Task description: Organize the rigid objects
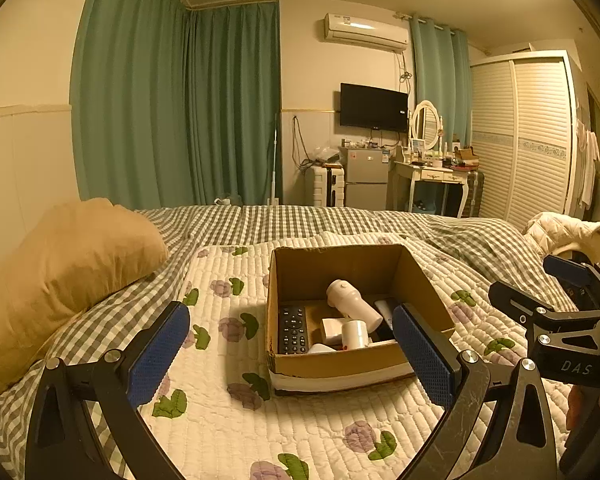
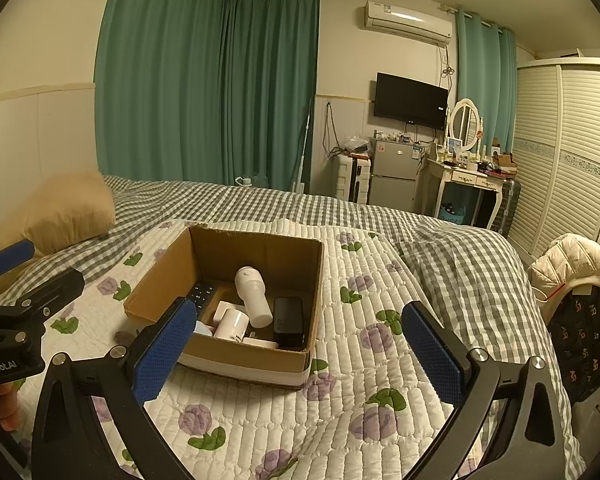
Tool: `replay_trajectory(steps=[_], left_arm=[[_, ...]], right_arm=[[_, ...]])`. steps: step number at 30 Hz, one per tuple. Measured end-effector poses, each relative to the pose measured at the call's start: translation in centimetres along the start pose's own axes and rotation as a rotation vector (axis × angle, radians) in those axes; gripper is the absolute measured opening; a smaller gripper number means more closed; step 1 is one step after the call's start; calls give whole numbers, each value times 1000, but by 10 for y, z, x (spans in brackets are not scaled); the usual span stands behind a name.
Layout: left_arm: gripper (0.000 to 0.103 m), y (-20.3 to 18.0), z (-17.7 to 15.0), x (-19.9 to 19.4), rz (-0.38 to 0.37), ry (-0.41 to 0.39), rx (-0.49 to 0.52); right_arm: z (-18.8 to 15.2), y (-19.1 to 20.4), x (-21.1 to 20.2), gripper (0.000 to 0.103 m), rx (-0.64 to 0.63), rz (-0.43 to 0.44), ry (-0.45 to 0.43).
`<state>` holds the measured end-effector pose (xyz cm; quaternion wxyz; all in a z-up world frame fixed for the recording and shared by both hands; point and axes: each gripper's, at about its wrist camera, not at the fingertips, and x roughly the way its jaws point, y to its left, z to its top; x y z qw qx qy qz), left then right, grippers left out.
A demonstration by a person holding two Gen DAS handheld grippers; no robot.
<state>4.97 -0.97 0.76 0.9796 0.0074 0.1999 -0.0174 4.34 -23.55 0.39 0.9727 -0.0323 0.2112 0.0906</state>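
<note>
An open cardboard box [image 1: 356, 268] [image 2: 160, 280] sits on the flowered quilt. In it lie a black remote [image 1: 293, 330] [image 2: 202, 294], a white bottle [image 1: 354, 304] [image 2: 254, 296], a small white cylinder [image 1: 356, 334] [image 2: 232, 324], a white box [image 1: 332, 328] and a black power bank [image 2: 289, 320]. My left gripper [image 1: 296, 354] is open and empty, just before the box. My right gripper [image 2: 300, 356] is open and empty, near the box's right front corner. Each gripper shows in the other's view, at the right edge of the left wrist view [image 1: 548, 312] and the left edge of the right wrist view [image 2: 28, 300].
A tan pillow [image 1: 68, 268] [image 2: 70, 210] lies at the left on the checked bedspread [image 1: 300, 220]. A cream jacket [image 2: 572, 264] and a dark bag [image 2: 584, 344] are at the bed's right edge. A fridge [image 2: 394, 176], dressing table and wardrobe stand beyond.
</note>
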Motion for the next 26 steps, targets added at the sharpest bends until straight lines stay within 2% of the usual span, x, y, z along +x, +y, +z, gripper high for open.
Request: replay_trajectory(steps=[26], left_arm=[[103, -1, 0, 0, 4, 13, -9]], right_arm=[[-1, 0, 3, 103, -1, 13, 18]])
